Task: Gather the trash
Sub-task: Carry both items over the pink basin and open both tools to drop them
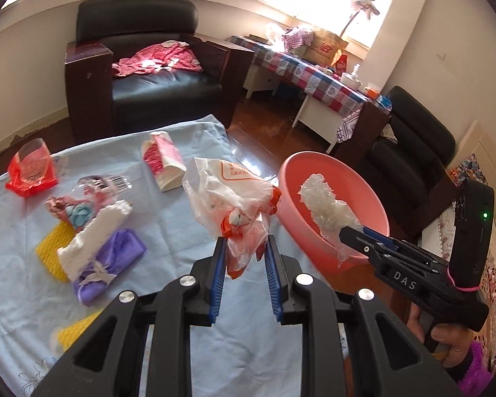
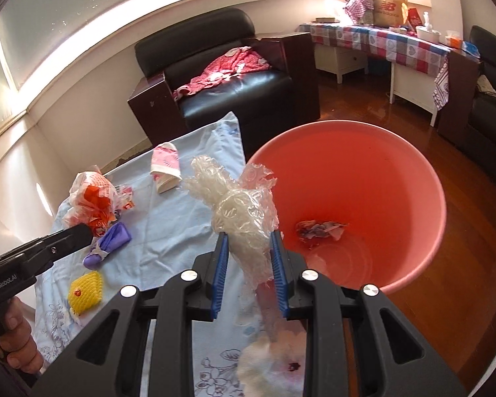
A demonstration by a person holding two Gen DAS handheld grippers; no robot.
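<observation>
We've got bubble wrap (image 2: 244, 218) clamped in the right gripper (image 2: 248, 241), pink bin (image 2: 423, 178) right of centre, closest. Left gripper (image 1: 243, 248) pinches a plastic bag (image 1: 228, 192), frame middle.

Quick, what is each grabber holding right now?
Left gripper: closed on the orange-and-white plastic bag.
Right gripper: closed on the crumpled clear plastic wrap.

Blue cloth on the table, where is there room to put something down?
Bare blue cloth lies between the pink carton and purple cloth bundle, and behind the left hand-held gripper. The left side is crowded: yellow foam net, white foam, red bag.
</observation>
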